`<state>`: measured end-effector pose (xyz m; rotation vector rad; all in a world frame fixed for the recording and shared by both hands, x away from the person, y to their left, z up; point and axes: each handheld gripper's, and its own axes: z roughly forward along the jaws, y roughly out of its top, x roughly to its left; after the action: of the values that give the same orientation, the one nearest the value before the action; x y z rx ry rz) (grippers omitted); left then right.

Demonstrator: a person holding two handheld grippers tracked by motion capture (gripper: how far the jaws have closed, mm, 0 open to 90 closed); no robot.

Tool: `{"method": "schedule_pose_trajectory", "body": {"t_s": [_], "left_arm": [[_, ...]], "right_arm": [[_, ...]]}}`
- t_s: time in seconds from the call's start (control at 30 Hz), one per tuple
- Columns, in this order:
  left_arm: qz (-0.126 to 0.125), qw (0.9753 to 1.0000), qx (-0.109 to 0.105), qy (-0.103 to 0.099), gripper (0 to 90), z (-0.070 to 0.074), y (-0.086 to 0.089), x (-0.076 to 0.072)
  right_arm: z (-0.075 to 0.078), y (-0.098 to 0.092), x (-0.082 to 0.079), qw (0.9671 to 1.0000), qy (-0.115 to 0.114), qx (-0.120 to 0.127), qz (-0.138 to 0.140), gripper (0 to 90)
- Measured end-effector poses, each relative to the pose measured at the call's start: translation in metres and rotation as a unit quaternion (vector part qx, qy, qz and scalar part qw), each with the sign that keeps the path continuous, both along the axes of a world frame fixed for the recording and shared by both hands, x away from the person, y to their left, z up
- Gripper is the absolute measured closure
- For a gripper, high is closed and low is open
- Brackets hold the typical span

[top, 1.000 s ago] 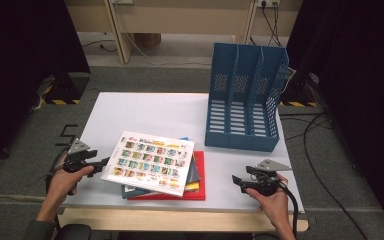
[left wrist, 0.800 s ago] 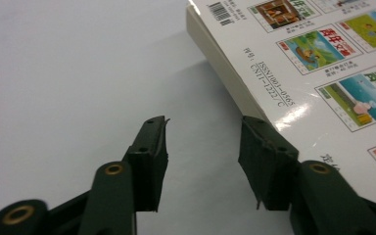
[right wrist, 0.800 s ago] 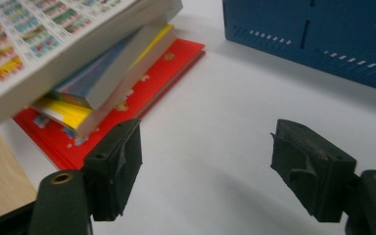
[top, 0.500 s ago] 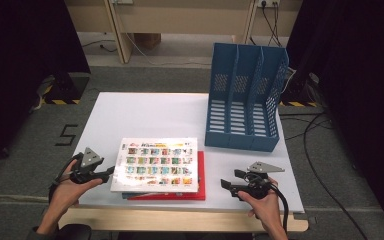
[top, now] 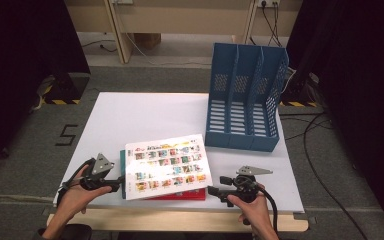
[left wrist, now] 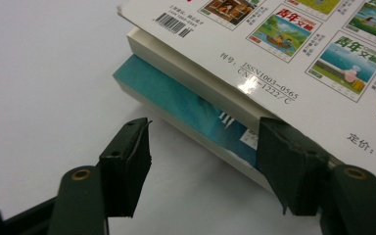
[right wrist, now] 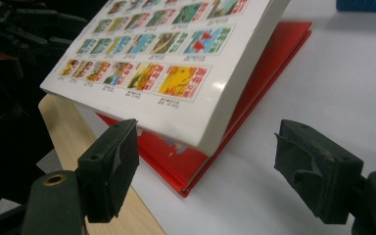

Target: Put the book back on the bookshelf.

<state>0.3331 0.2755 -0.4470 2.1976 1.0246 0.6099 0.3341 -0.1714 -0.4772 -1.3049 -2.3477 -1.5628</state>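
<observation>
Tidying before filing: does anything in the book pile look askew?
Yes. The top white book sits twisted on the pile, overhanging the teal book and the red book beneath, so their edges do not line up.

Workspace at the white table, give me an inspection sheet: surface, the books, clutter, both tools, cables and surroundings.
Surface: white table, bare behind the books.
Job's things: stack of books at the front edge; white magazine on top, skewed; teal book and red book under it. Blue file rack upright at the back right, slots empty.
Clutter: nothing seen.
Grippers: left tool open at the stack's left edge; right tool open at the stack's right corner.
Cables: one trails from each tool; more lie on the floor at right.
Surroundings: grey carpet, number 5 marked at left.
</observation>
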Motion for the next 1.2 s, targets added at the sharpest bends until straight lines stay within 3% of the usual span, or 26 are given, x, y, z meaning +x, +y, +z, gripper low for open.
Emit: {"method": "schedule_pose_trajectory", "body": {"t_s": [0.17, 0.27, 0.33, 0.43, 0.5, 0.53, 0.57, 0.63, 0.67, 0.77, 0.87, 1.0, 1.1, 1.2], "left_arm": [[-0.009, 1.0, -0.003, -0.001, 34.9, -0.001, -0.003, 0.0], [-0.002, 0.9999, -0.004, -0.01, 24.3, -0.002, -0.001, 0.003], [0.008, 0.9993, -0.035, -0.009, 15.6, -0.001, 0.006, 0.008], [0.041, 0.9961, -0.076, -0.017, 15.0, 0.0, 0.015, 0.014], [0.056, 0.9931, -0.1, -0.027, 14.8, 0.002, 0.019, 0.015], [0.054, 0.9928, -0.103, -0.028, 14.7, 0.002, 0.018, 0.015], [0.044, 0.9936, -0.101, -0.025, 14.7, 0.001, 0.015, 0.015], [0.015, 0.9963, -0.084, -0.014, 14.9, -0.003, 0.005, 0.014], [0.017, 0.9969, -0.074, -0.019, 12.2, -0.002, 0.004, 0.014], [0.015, 0.9975, -0.067, -0.019, 14.2, -0.001, 0.003, 0.013], [0.013, 0.9973, -0.07, -0.019, 22.3, -0.001, 0.003, 0.011], [0.005, 0.9972, -0.07, -0.024, 26.8, -0.001, -0.002, 0.008], [-0.001, 0.9978, -0.059, -0.029, 29.6, -0.002, -0.008, 0.005], [-0.01, 0.9982, -0.05, -0.031, 31.5, -0.004, -0.011, 0.001]], "right_arm": [[-0.007, 0.005, 0.004, 0.9996, 0.023, 0.018, -0.003, 21.1], [-0.012, 0.008, 0.008, 0.9985, 0.039, 0.038, 0.003, 20.4], [-0.014, 0.011, 0.011, 0.9974, 0.048, 0.054, 0.006, 21.1], [-0.017, 0.015, 0.017, 0.9941, 0.066, 0.085, 0.002, 25.9], [-0.018, 0.019, 0.021, 0.9913, 0.078, 0.106, 0.0, 32.1], [-0.019, 0.021, 0.023, 0.9907, 0.078, 0.111, -0.004, 32.7], [-0.018, 0.024, 0.024, 0.9923, 0.072, 0.1, -0.011, 37.4], [-0.018, 0.025, 0.025, 0.993, 0.067, 0.096, -0.014, 37.7], [-0.018, 0.025, 0.026, 0.9927, 0.068, 0.099, -0.016, 38.2], [-0.015, 0.023, 0.024, 0.9901, 0.068, 0.119, -0.029, 42.8], [-0.003, 0.021, 0.025, 0.9871, 0.042, 0.153, -0.025, 47.4], [0.009, 0.025, 0.027, 0.987, 0.021, 0.157, -0.027, 48.6], [0.014, 0.029, 0.033, 0.9848, 0.014, 0.166, -0.049, 50.7], [0.016, 0.033, 0.037, 0.9849, 0.001, 0.162, -0.061, 51.5]]}}
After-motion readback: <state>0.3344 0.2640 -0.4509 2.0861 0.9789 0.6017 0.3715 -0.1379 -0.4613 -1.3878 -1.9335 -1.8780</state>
